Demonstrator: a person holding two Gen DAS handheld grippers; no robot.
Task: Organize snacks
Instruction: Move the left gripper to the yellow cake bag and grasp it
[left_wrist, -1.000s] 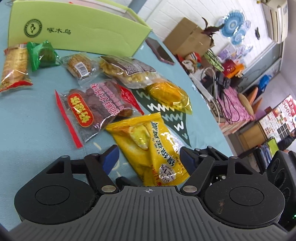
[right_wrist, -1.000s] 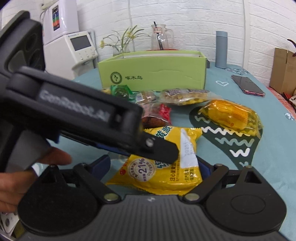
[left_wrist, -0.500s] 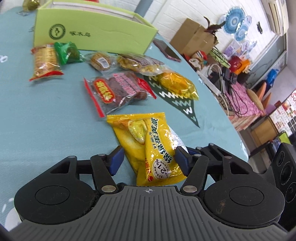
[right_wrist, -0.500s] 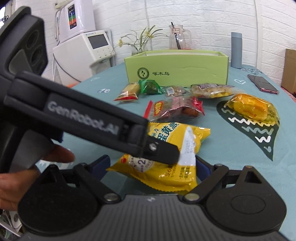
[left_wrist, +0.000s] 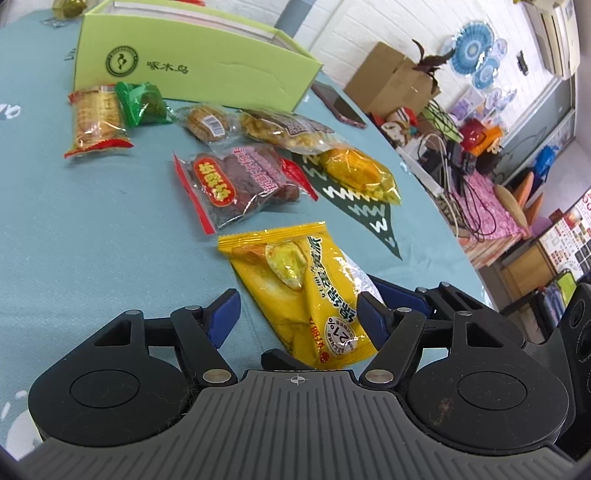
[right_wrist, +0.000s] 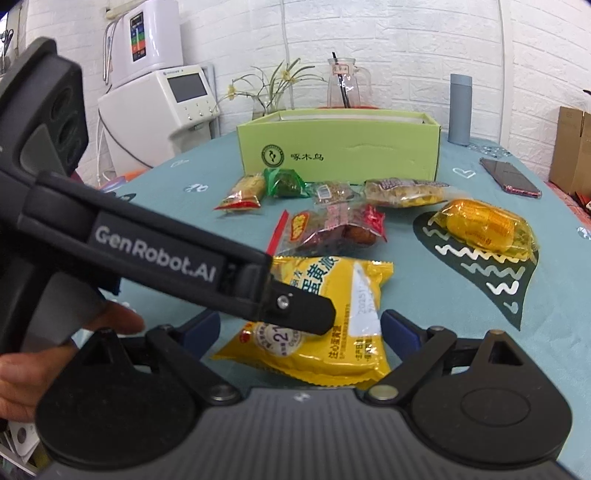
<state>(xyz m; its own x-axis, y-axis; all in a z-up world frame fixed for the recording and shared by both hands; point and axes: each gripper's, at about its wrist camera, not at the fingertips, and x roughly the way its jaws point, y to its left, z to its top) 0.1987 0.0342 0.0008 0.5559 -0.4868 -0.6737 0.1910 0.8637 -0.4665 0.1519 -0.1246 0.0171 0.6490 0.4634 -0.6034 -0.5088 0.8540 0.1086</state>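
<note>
A yellow snack packet (left_wrist: 295, 288) lies on the teal tablecloth (left_wrist: 92, 229) between the fingers of both grippers. My left gripper (left_wrist: 295, 319) straddles its near end with jaws opening. Its left pad stands clear of the wrapper and its right pad (left_wrist: 369, 317) is at the wrapper's edge. In the right wrist view the same packet (right_wrist: 332, 332) lies between the wide fingers of my right gripper (right_wrist: 301, 328), which is open. The left gripper's black arm (right_wrist: 166, 258) crosses over it. Beyond lies a row of other snacks and an open green box (left_wrist: 192, 70).
Loose snacks: a red-edged cracker pack (left_wrist: 96, 118), a green packet (left_wrist: 142, 101), a nut bag (left_wrist: 284, 131), a red date bag (left_wrist: 236, 181) and an orange packet (left_wrist: 356, 171). A phone (right_wrist: 511, 177), grey bottle (right_wrist: 460, 109) and glass jug (right_wrist: 343, 88) stand behind. A hand (right_wrist: 55, 347) holds the left gripper.
Both grippers drew back toward the near side with the yellow packet between them, so the box and other snacks sit farther off. The left jaws have widened off the packet's near end.
</note>
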